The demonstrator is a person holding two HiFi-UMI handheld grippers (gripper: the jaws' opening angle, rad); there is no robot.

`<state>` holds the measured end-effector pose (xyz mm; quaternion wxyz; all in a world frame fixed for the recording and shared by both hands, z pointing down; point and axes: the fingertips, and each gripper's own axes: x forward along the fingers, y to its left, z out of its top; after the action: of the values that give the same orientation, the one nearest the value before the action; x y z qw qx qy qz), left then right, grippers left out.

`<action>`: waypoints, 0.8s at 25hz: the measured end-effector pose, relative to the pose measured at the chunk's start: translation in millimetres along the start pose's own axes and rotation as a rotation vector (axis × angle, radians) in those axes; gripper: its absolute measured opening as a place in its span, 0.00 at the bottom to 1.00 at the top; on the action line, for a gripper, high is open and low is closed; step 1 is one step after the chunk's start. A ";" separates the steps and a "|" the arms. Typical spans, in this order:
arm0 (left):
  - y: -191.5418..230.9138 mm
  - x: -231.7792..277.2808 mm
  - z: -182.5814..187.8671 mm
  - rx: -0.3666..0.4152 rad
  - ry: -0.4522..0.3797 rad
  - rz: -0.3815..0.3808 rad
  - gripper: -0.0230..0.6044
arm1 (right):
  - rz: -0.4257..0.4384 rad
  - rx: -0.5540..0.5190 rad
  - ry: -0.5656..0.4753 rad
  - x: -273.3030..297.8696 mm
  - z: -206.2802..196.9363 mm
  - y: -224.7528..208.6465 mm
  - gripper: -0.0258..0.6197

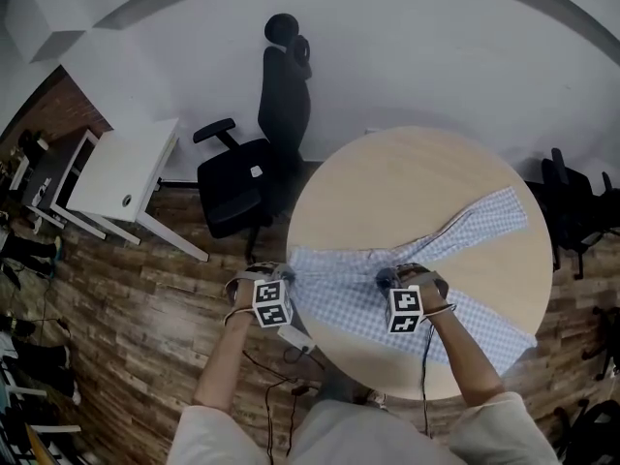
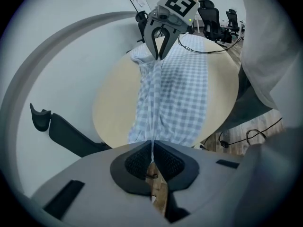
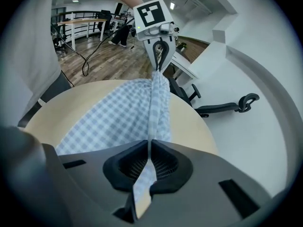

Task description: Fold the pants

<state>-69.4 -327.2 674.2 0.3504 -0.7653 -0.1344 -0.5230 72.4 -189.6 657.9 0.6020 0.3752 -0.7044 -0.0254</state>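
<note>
Pants in a pale check are lying on the round counter, with the waist end at the near left rim, closest to the person. The two legs are spreading away from it in a V: one leg is reaching toward the far right of the counter, and the other leg is running along the near right edge. The left tongs are pressing together on a thin edge of the checked cloth just off the counter's rim. The right tongs are pinching the same edge further in over the counter. The fabric is standing up as a taut ridge between the two sets. Judging by this, the person is working on the first step, holding the waist at two points to line the pants up. No fold is showing yet, since the legs are lying apart. The next move is likely calling for both pinches to hold firm while one side of the waist is carried over the other. That would bring one leg down flat on its partner with the cloth between the two grips pulled tight.
</note>
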 end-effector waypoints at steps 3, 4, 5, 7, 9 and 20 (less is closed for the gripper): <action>-18.8 -2.2 -9.4 0.008 0.031 0.001 0.10 | -0.004 -0.023 0.006 -5.7 14.0 22.3 0.10; -24.6 -2.0 -12.6 0.009 0.039 0.001 0.10 | -0.006 -0.026 0.007 -6.2 17.8 28.9 0.10; -30.5 -1.7 -15.6 0.007 0.045 -0.002 0.10 | -0.006 -0.030 0.009 -6.2 21.0 35.5 0.10; -42.6 -0.5 -21.9 -0.003 0.055 -0.009 0.10 | -0.001 -0.035 0.012 -4.9 26.8 49.1 0.10; -54.7 2.3 -27.6 -0.014 0.062 -0.019 0.10 | 0.014 -0.037 0.018 -1.5 32.3 62.7 0.10; -80.2 38.1 -40.7 -0.022 0.081 -0.051 0.10 | 0.124 -0.007 0.077 32.6 31.5 114.8 0.11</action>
<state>-128.2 -303.3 748.5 0.3338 -0.7436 -0.1337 -0.5637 -11.8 -138.6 732.3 0.6305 0.3295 -0.7024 0.0240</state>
